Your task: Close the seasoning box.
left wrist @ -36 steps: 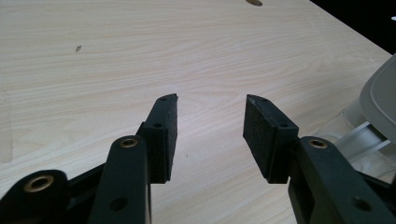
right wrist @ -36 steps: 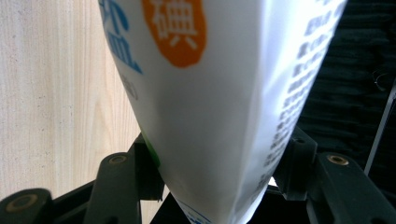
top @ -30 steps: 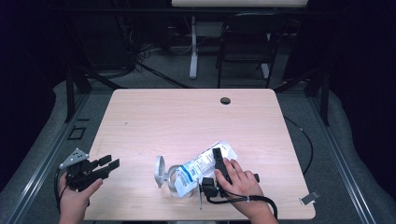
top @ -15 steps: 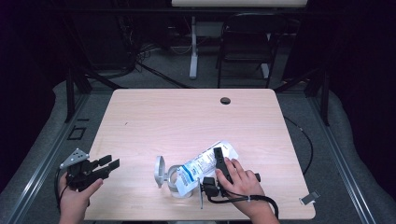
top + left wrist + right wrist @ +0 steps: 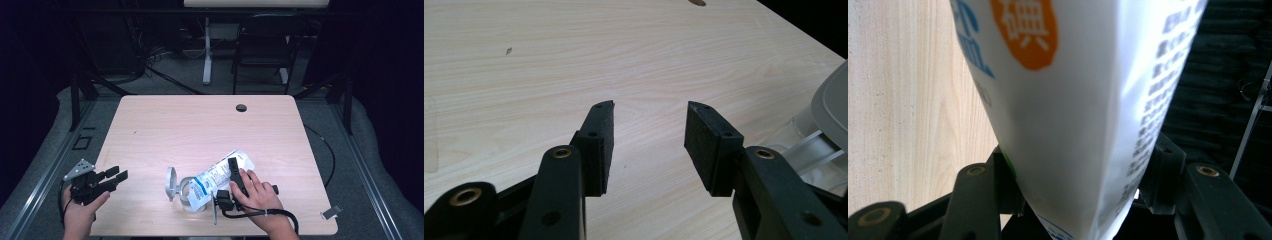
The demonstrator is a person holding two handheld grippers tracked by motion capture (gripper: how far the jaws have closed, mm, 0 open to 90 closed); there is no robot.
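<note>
The right gripper [image 5: 233, 176] sits at about five o'clock on the table [image 5: 200, 125], lying along a white pouch [image 5: 217, 176] with the person's right hand [image 5: 257, 192] over it. In the right gripper view the pouch [image 5: 1073, 115] fills the space between the two black jaws, and its sides bear against both pads, so the gripper is clamped on it at a fairly wide spread.

The pouch lies slanted, its sealed end toward two o'clock and its other end pushed into a clear round container [image 5: 189, 196] at six o'clock, whose pale lid [image 5: 171, 181] stands open on the nine o'clock side. Print shows on the pouch: an orange disc with a white East Asian character, blue lettering cut off at the upper left, and columns of small dark characters down the right flank. None of it can be read as a brand name; from the high view only a blue band and fine dark text can be made out.

The left gripper [image 5: 114, 176] rests at eight o'clock, near the table's edge, held in the left hand [image 5: 80, 212], well apart from the pouch. In the left gripper view its jaws [image 5: 649, 142] stand wide apart with bare wood between them and grip nothing.

A small dark round hole [image 5: 241, 107] sits at one o'clock, near the far edge.
</note>
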